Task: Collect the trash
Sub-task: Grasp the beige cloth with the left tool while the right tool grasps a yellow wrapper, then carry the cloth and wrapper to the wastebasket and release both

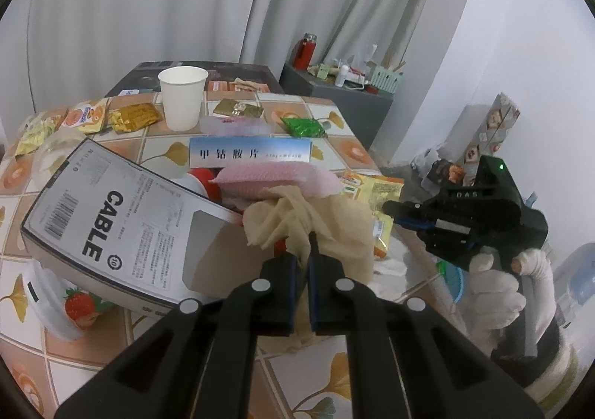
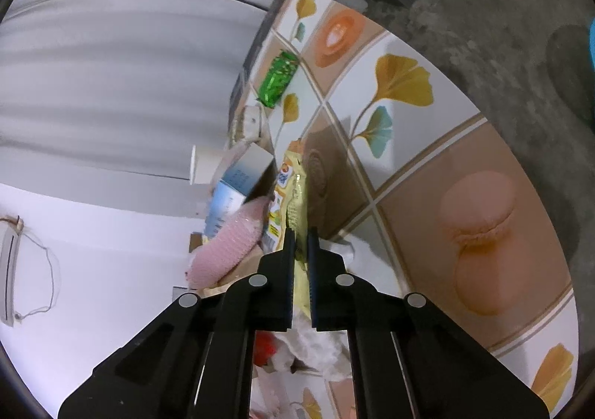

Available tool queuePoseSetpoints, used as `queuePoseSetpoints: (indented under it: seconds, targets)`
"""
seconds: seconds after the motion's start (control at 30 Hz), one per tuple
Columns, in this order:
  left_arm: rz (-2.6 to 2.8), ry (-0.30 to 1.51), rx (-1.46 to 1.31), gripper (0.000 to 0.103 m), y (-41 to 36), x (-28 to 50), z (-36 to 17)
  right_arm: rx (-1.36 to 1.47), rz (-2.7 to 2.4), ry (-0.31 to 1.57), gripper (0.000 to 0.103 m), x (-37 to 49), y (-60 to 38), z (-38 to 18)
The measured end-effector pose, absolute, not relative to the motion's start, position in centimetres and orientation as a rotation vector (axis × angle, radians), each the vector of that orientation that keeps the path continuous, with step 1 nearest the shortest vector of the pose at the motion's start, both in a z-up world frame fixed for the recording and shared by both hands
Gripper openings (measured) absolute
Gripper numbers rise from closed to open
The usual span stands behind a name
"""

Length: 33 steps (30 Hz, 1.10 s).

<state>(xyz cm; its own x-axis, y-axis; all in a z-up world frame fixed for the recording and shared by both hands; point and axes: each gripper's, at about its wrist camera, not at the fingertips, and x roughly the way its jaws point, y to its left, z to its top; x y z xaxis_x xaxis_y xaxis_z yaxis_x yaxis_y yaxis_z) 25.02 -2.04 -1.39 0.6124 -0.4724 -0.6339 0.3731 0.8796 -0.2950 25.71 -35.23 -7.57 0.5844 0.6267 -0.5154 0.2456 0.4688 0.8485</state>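
Note:
In the left wrist view my left gripper (image 1: 302, 251) is shut on a crumpled beige tissue (image 1: 297, 218) above the table's trash pile. My right gripper (image 1: 390, 209) reaches in from the right, held by a gloved hand, at a yellow snack wrapper (image 1: 379, 192). In the right wrist view, rolled sideways, my right gripper (image 2: 302, 238) is shut on that yellow wrapper (image 2: 295, 196), which lies on the patterned tablecloth (image 2: 409, 166). A pink mesh pouch (image 1: 275, 177) sits beside it, also in the right wrist view (image 2: 227, 251).
A white CABLE box (image 1: 111, 225), a blue-white medicine box (image 1: 249, 153), a paper cup (image 1: 182, 97), a green wrapper (image 1: 303, 127), gold and orange snack packets (image 1: 134, 116) and a strawberry cup (image 1: 63, 300) lie on the table. A dark stand with clutter (image 1: 334, 84) stands behind.

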Motion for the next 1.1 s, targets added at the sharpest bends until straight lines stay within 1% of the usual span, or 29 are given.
queuePoseSetpoints:
  seconds: [0.67, 1.1]
  targets:
    - [-0.538, 0.624, -0.268, 0.004, 0.6, 22.4, 3.8, 1.140, 0.323, 0.835, 0.004, 21.8, -37.3, -4.3]
    - [-0.604, 0.562, -0.291, 0.005, -1.0, 21.2, 7.3, 1.184, 0.337, 0.713, 0.004, 18.1, -41.2, -2.8]
